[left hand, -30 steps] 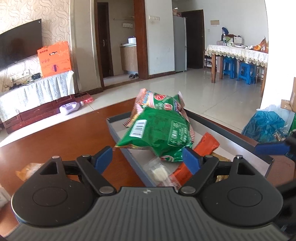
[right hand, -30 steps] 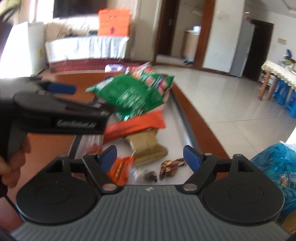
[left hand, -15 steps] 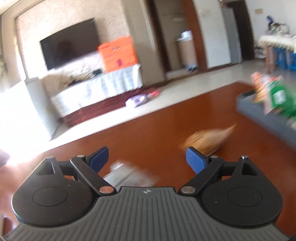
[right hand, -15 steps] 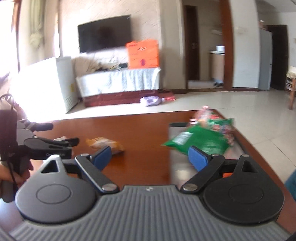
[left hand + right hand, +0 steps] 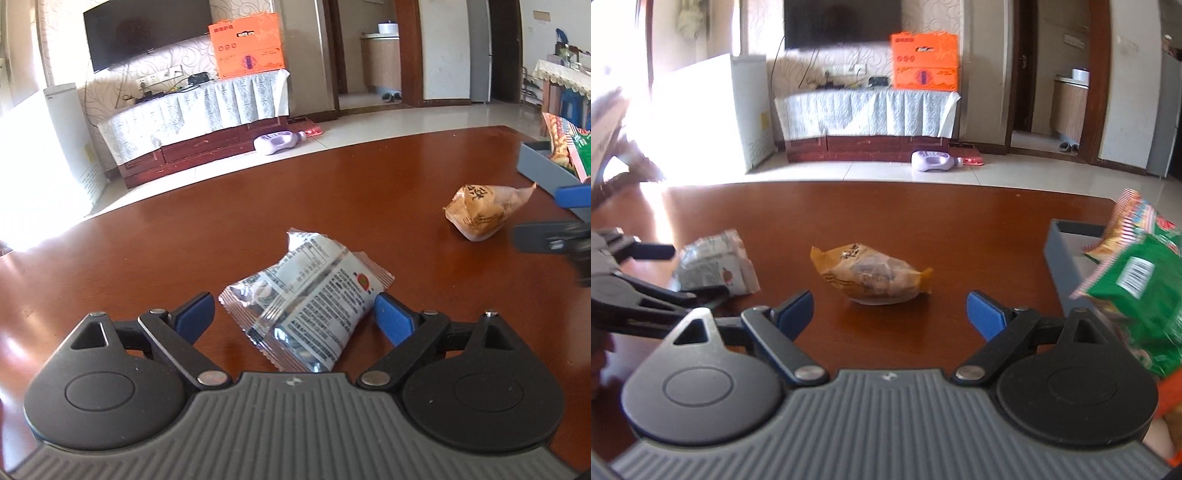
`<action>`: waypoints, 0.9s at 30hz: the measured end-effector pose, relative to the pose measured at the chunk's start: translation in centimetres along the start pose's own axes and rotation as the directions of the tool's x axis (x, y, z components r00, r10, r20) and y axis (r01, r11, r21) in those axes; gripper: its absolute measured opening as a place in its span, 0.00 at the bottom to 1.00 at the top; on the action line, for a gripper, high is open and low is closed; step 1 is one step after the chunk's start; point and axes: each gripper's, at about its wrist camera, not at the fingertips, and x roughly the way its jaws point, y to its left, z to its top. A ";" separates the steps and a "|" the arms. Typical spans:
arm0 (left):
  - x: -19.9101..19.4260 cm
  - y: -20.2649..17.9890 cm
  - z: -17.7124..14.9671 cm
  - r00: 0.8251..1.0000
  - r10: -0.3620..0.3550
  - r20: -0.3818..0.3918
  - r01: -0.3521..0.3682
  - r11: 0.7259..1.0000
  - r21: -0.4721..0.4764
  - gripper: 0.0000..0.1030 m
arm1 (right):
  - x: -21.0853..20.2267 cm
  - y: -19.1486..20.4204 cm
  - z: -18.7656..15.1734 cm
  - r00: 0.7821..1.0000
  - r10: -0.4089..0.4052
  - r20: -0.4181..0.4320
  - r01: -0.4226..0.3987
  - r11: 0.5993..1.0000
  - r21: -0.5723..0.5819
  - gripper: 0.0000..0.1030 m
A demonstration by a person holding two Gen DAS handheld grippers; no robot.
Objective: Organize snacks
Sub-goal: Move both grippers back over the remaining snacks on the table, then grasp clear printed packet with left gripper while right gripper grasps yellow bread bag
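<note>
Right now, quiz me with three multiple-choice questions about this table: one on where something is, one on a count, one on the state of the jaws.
1. Where is the silver packet?
A. in the tray
B. on the table between the left gripper's jaws
C. on the floor

2. How many snack packets lie loose on the table, outside the tray?
A. two
B. four
C. none

3. How do the right gripper's jaws stand?
A. shut on the tan packet
B. shut on nothing
C. open, short of the tan packet

Answers: 1 B, the left gripper flanks it. 2 A, only the silver one and the tan packet. 3 C, the right gripper is spread wide with bare wood ahead of it.
</note>
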 end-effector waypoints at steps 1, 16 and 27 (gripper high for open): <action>0.0 0.1 0.0 1.000 -0.005 0.002 0.005 1.000 0.000 0.93 | 0.7 0.3 0.1 1.000 -0.016 -0.008 0.015 1.000 -0.027 0.89; 2.5 0.6 1.3 0.995 -0.088 -0.049 0.085 0.994 -0.066 0.93 | 5.7 1.0 1.8 0.996 0.021 -0.088 -0.030 0.994 -0.110 0.89; 2.4 0.0 1.4 0.998 -0.064 -0.021 0.062 0.995 -0.076 0.72 | 4.9 1.4 1.8 0.991 0.090 -0.098 -0.098 0.992 -0.078 0.69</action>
